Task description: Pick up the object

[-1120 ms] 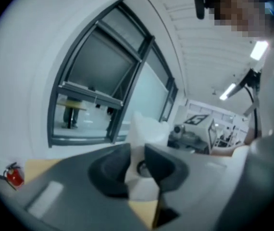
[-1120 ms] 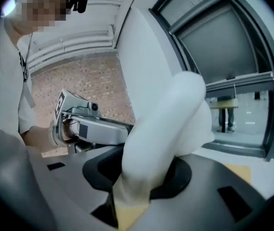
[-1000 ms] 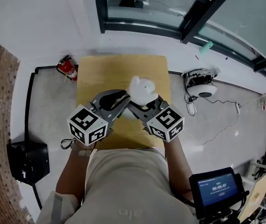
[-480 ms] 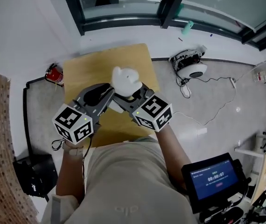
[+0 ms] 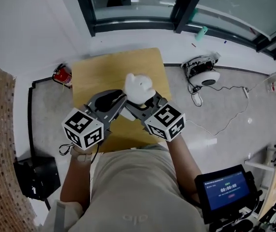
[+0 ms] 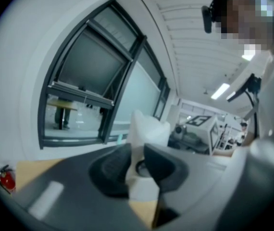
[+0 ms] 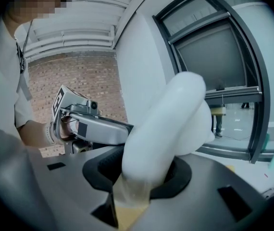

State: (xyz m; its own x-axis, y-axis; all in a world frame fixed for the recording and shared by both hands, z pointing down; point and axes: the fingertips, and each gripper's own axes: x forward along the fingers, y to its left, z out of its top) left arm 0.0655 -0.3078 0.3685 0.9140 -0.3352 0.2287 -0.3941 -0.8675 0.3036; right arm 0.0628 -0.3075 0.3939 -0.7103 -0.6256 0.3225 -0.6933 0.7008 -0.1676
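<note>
Above the wooden table [image 5: 99,71], just in front of the person's chest, the white object [image 5: 138,87] is held by both tools at once. In the head view the left gripper [image 5: 122,103] and the right gripper [image 5: 134,108] meet under it in a V shape, and the object stands up from their tips. The left gripper view shows its two dark jaws clamped on a narrow lower part of the object [image 6: 146,129], with the pads pressing it from both sides. The right gripper view shows its jaws grasping a thicker, rounded part [image 7: 168,124], which rises and leans to the right.

The object looks soft and lumpy, maybe a plush toy. I cannot tell more exactly what it is.

By my judgement the grasp is done, and the lift seems done too. The yellow table top shows below the jaws in both gripper views, and the object seems not to rest on it. The task sentence asks no more than this, so what is left is probably only to hold the object steady. A red fire extinguisher [image 5: 61,75] lies on the floor left of the table and plays no part.
</note>
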